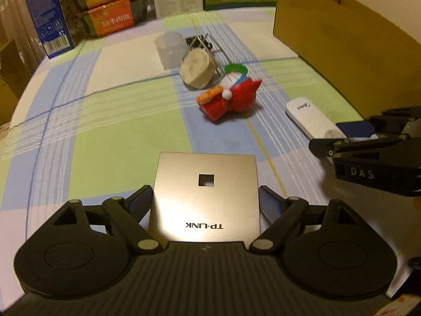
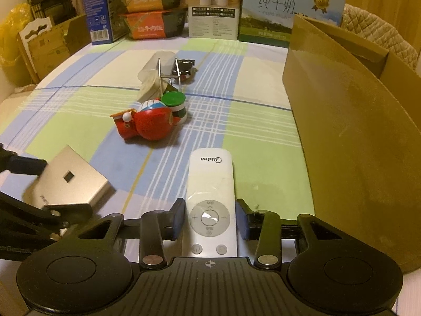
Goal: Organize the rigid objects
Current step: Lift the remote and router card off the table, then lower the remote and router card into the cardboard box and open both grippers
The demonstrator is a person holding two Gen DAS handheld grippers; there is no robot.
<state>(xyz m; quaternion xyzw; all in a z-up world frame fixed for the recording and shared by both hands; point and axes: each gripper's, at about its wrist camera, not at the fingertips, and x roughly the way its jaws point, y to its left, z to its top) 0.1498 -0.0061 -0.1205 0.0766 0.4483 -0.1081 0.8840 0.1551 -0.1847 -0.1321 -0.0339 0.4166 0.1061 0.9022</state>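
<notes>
— What's the biggest thing in front of you?

— The table under its green, blue and white checked cloth (image 2: pixel 79 100), and on its right side the tall open brown cardboard box (image 2: pixel 355 121). Along the far edge stand printed cartons (image 2: pixel 265 8).

— And the things you're sorting?

— In my left gripper (image 1: pixel 205 202) lies the flat square silver TP-LINK plate with a small square hole (image 1: pixel 205 192). It sits between the two fingers, its near edge up against the gripper body. There's a sliver of gap at each side, so the jaws stand apart around it rather than pressing (at least as far as I can see).

— Your right one?

— My right gripper (image 2: pixel 210 218) straddles the slim white Midea remote control (image 2: pixel 210 192), button end nearest me, logo end pointing away. The left pad touches its edge, the right one sits just beside it; I can't tell whether they truly clamp it. The remote lies close to the cardboard box.

— Anything farther out?

— Mid-table, a red and white cartoon figurine (image 1: pixel 229 97) lies on its side, touching a green-lidded little jar (image 2: pixel 175 102). Behind them are a beige round block (image 1: pixel 197 71), a wire rack (image 1: pixel 210 52) and a translucent plastic cup (image 1: pixel 171 47).
</notes>
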